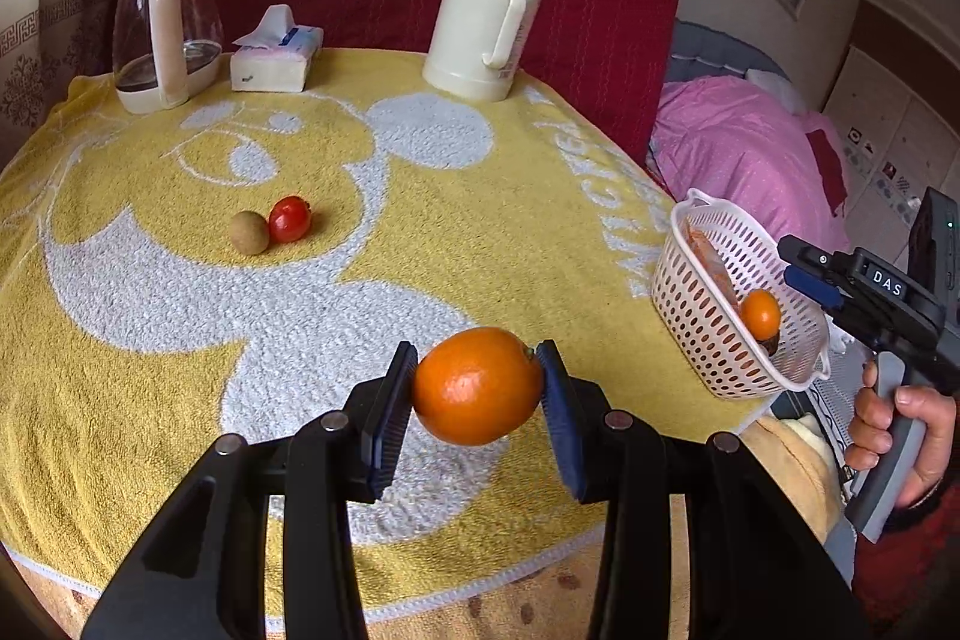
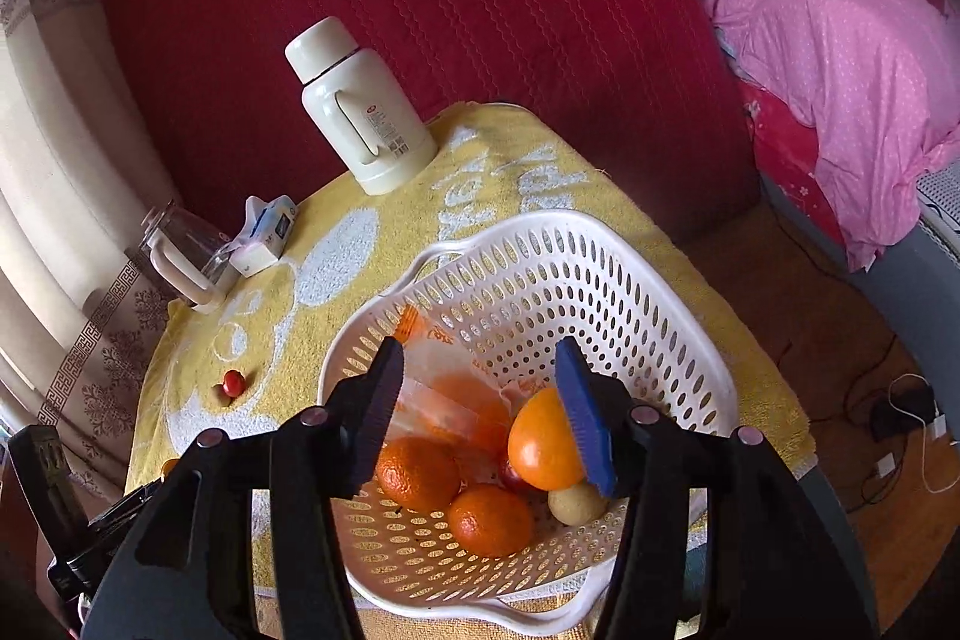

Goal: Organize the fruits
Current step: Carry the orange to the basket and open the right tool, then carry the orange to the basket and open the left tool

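Left gripper (image 1: 477,388) pinches an orange (image 1: 478,386) between both pads, lifted clear of the yellow towel (image 1: 150,328); white basket (image 1: 729,304) sits well off to its right at the table edge. Right gripper (image 2: 480,415) hangs over the basket, jaws parted and holding nothing, oranges lying loose below them. Step in hand looks like the carry; next move calls for swinging the orange rightward over the rim, while a small red fruit (image 1: 289,218) and brown fruit (image 1: 249,233) wait ahead.
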### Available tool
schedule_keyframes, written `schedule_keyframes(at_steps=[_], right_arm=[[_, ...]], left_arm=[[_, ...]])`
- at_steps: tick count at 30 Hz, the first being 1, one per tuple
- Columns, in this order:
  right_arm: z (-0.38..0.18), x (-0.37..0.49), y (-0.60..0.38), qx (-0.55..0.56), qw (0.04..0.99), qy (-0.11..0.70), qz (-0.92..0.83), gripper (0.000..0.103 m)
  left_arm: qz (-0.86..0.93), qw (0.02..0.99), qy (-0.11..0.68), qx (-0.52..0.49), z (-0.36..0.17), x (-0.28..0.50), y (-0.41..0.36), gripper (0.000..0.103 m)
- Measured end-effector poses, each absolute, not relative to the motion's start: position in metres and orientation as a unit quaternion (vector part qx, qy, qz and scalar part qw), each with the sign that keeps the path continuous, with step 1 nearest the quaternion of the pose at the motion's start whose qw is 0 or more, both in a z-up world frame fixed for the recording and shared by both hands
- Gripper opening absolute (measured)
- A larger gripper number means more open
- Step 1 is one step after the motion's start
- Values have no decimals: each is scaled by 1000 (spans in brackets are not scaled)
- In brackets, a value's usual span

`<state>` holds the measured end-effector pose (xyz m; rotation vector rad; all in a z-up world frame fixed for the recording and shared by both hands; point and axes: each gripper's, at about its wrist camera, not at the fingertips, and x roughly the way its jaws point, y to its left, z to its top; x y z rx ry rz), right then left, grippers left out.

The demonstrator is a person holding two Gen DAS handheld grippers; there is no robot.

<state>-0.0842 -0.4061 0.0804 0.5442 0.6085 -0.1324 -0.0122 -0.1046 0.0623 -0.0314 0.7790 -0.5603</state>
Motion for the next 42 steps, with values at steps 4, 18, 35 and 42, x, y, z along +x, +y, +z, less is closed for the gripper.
schedule_keyframes(at_steps=[4, 18, 35, 42], right_arm=[[83, -88, -410, 270, 919, 282, -63, 54], [94, -102, -431, 288, 924, 239, -79, 54], [102, -116, -447, 276, 928, 211, -136, 66], [103, -116, -442, 271, 930, 213, -129, 66]], left_arm=[[-295, 884, 362, 5, 73, -17, -130, 41], [-401, 848, 342, 50, 91, -36, -238, 41], [-445, 823, 351, 28, 76, -21, -288, 65], [-404, 845, 350, 22, 79, -8, -268, 68]])
